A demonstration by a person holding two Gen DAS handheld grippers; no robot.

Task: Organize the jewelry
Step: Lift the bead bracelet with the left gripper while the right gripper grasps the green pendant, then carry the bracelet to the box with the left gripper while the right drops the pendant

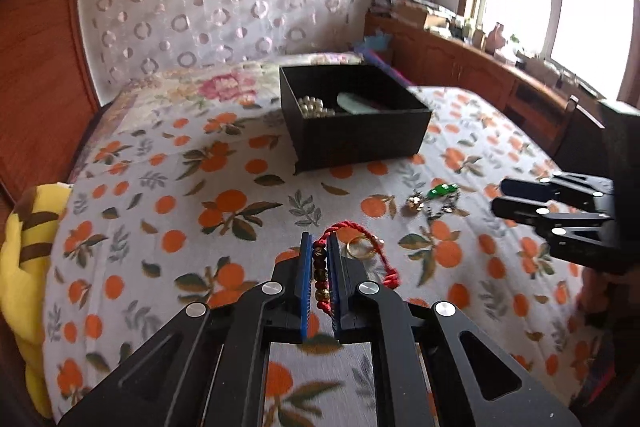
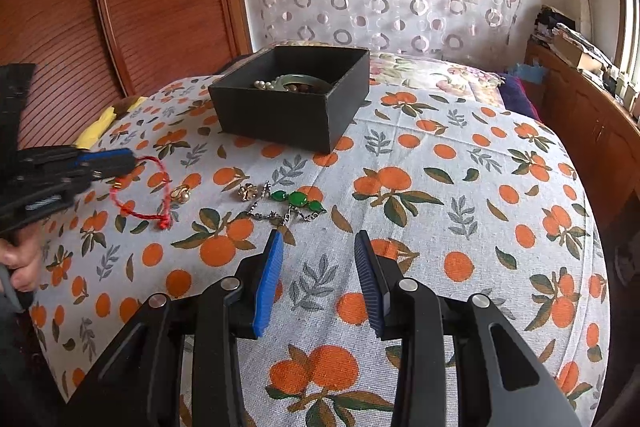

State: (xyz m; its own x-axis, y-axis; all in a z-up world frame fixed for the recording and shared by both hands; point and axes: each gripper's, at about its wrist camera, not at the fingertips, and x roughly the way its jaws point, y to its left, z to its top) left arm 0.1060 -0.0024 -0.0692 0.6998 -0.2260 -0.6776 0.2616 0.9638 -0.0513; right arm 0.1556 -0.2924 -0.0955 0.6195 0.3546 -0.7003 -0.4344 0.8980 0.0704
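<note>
Left hand-held gripper (image 1: pixel 320 259) is clamped on the red braided cord bracelet with brown and gold beads (image 1: pixel 322 277) — presumably bound for the open black cardboard box (image 1: pixel 360 139). Right hand-held gripper (image 2: pixel 318 247) hangs with jaws apart and empty, near the green-stone chain bracelet (image 2: pixel 294 201) on the orange-print bedspread (image 2: pixel 460 211).

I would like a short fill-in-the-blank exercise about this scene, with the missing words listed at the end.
1. The left gripper is shut on the ____ cord bracelet.
2. The right gripper has its jaws ____, with nothing between them.
3. The pearl beads lie inside the ____ box.
4. The stones of the chain bracelet on the cloth are ____.

Missing words: red; open; black; green
</note>
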